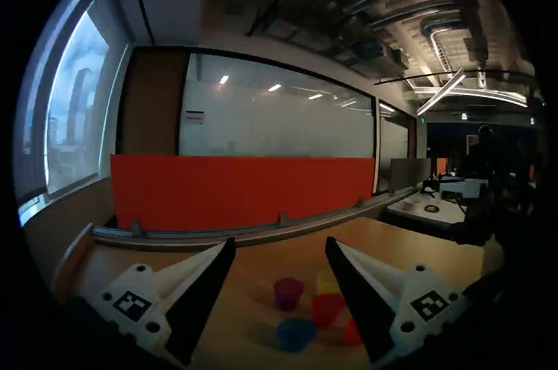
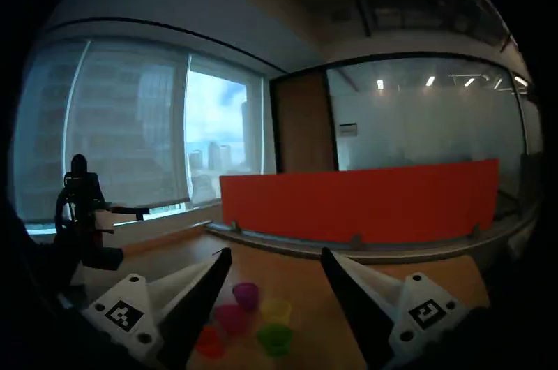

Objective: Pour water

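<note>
Left gripper (image 1: 279, 241): jaws set wide, holding nothing, over the wooden table (image 1: 265, 258). The magenta cup (image 1: 288, 293) and blue cup (image 1: 296, 334) stand near, between its fingers.

Right gripper (image 2: 275, 251): jaws wide, empty. The purple cup (image 2: 245, 294) and green cup (image 2: 275, 338) stand near; the orange partition (image 2: 363, 199) stands far behind.

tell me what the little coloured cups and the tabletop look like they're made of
The cups look like thin plastic: bright, saturated, slightly see-through colours with smooth walls. The tabletop looks like wood or wood-look laminate, light brown, smooth and fairly matte; which of the two I cannot tell.
</note>
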